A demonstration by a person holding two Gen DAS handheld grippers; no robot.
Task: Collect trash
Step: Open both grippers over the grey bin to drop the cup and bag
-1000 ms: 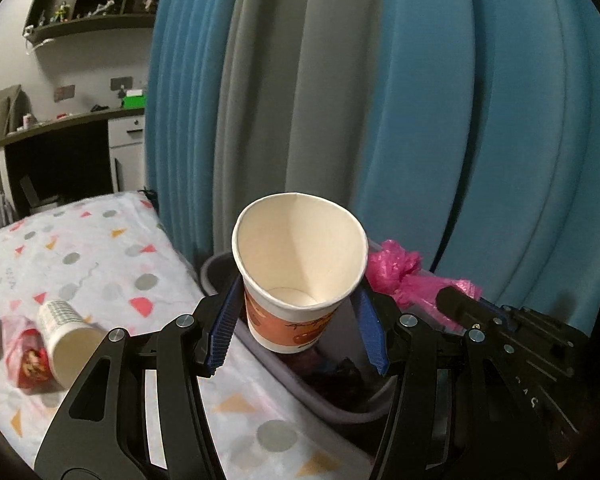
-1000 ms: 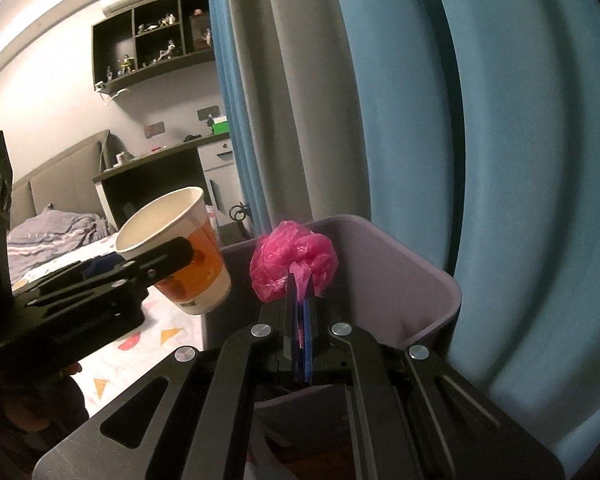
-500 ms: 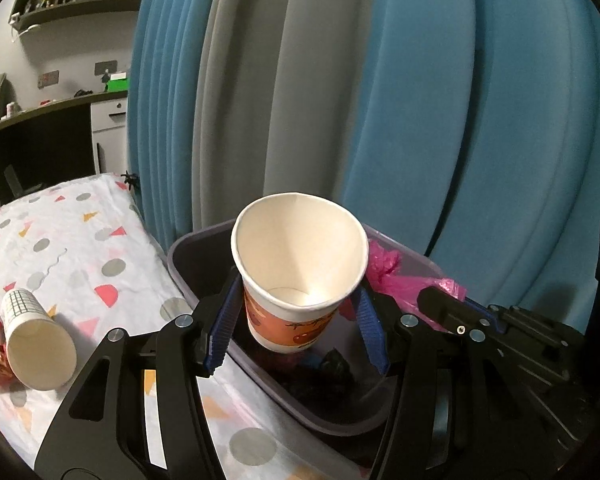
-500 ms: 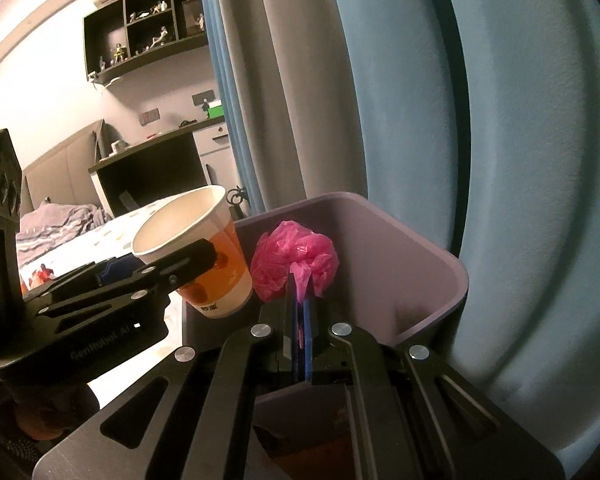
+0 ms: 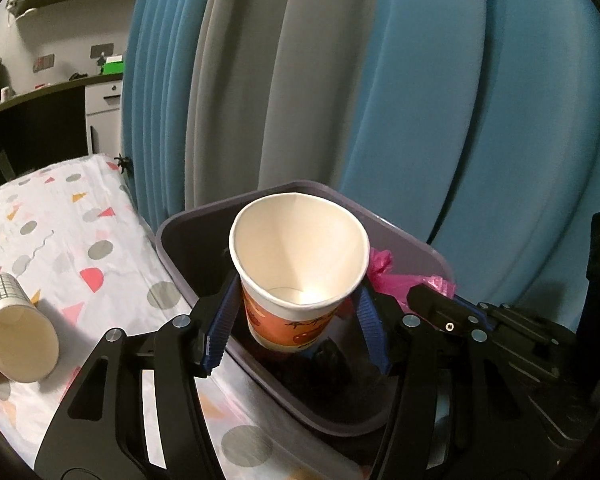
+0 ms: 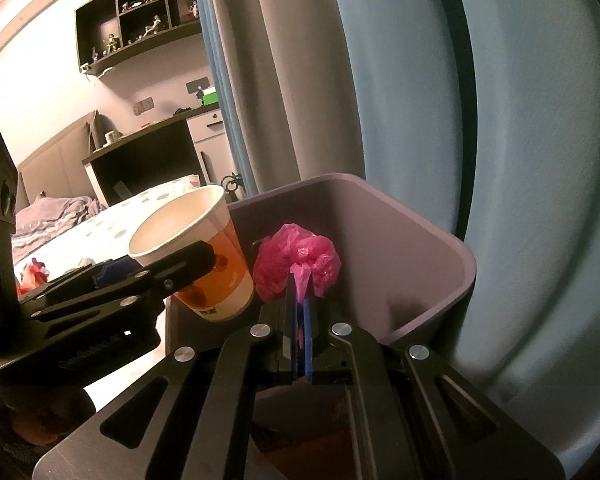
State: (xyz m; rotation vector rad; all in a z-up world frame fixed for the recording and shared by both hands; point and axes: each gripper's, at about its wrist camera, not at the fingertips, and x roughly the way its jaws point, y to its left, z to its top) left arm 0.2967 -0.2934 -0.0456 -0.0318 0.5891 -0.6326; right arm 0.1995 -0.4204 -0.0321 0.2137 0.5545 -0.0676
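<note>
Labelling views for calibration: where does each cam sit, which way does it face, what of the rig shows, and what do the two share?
Left wrist: on the left gripper, looking forward and down along its fingers past the held paper cup into the purple bin; patterned bedspread left, right gripper intruding.
Right wrist: on the right gripper, facing the bin and blue curtain; its fingers pinch the pink bag, left gripper at left.
Shared: cup, pink bag, bin, curtain, bedspread, each other's gripper.

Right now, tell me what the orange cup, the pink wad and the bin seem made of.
Orange cup: paper, matte white inside, rolled rim, side seam. Pink wad: thin plastic film, likely a bag, crinkled and glossy. Bin: probably moulded plastic, smooth grey-purple walls, rounded lip.
</note>
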